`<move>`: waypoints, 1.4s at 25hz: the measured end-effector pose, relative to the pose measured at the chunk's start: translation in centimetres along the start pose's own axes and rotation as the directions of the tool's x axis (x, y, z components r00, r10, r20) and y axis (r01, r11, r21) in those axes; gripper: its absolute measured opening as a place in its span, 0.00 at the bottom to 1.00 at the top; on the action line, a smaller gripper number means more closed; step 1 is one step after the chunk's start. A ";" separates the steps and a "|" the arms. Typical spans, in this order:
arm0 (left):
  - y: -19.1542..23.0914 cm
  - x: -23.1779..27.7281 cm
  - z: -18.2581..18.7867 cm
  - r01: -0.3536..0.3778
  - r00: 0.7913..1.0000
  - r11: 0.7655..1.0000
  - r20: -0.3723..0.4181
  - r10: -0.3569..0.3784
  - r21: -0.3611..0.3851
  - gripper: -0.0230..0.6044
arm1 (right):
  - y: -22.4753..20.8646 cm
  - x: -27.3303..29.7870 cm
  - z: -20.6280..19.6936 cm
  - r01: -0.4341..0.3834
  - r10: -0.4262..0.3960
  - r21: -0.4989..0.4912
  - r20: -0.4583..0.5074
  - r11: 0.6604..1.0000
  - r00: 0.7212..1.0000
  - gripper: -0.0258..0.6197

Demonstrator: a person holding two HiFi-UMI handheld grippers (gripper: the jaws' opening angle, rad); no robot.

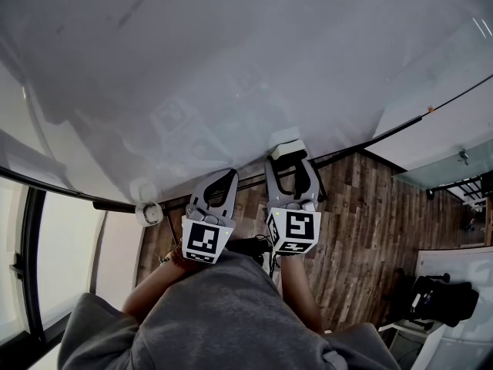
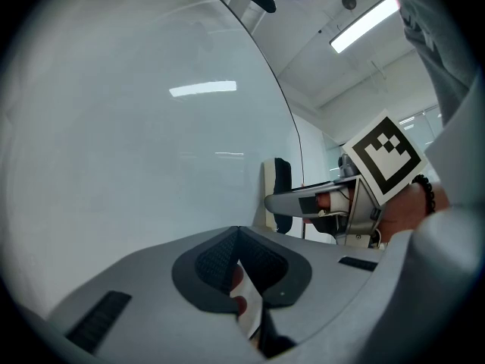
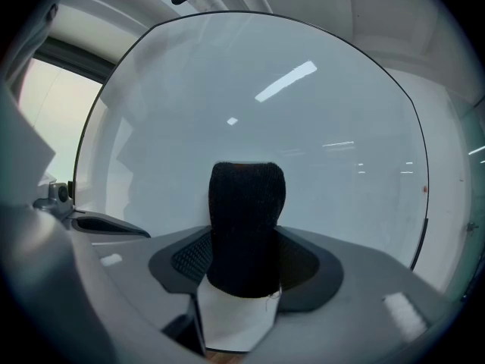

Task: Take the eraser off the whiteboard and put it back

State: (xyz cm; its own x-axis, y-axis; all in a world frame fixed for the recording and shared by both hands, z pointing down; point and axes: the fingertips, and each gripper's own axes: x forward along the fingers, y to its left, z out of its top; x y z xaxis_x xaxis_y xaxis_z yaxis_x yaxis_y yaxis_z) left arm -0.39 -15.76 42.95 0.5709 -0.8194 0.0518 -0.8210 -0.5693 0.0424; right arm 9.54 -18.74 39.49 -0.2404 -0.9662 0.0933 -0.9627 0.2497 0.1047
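At the lower edge of the whiteboard, the right gripper is gripping the eraser
Its jaws are clamping the eraser's sides close against the board; the left gripper is hovering just beside, jaws together, holding nothing

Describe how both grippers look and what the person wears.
Both the left gripper and right gripper are light grey curved shells with dark textured jaw pads. Each carries a white cube with black square markers. The person wears a grey top and a dark beaded bracelet.
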 end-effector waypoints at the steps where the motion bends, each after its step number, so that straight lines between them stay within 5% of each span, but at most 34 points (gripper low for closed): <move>1: 0.0 -0.1 0.0 -0.001 1.000 1.000 -0.001 0.001 0.000 0.05 | 0.0 0.0 0.0 0.001 -0.001 0.000 0.001 1.000 1.000 0.42; 35: 0.0 -1.4 0.1 -0.025 1.000 1.000 0.002 0.025 0.003 0.05 | -0.2 -0.2 -0.1 -0.003 0.003 -0.005 0.004 1.000 1.000 0.42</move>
State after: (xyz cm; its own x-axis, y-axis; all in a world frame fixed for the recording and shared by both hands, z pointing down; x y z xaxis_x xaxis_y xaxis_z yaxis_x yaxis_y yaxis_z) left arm -1.23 -14.61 42.82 0.5499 -0.8337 0.0504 -0.8352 -0.5486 0.0382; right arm 9.80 -18.63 39.55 -0.2436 -0.9657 0.0898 -0.9614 0.2526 0.1091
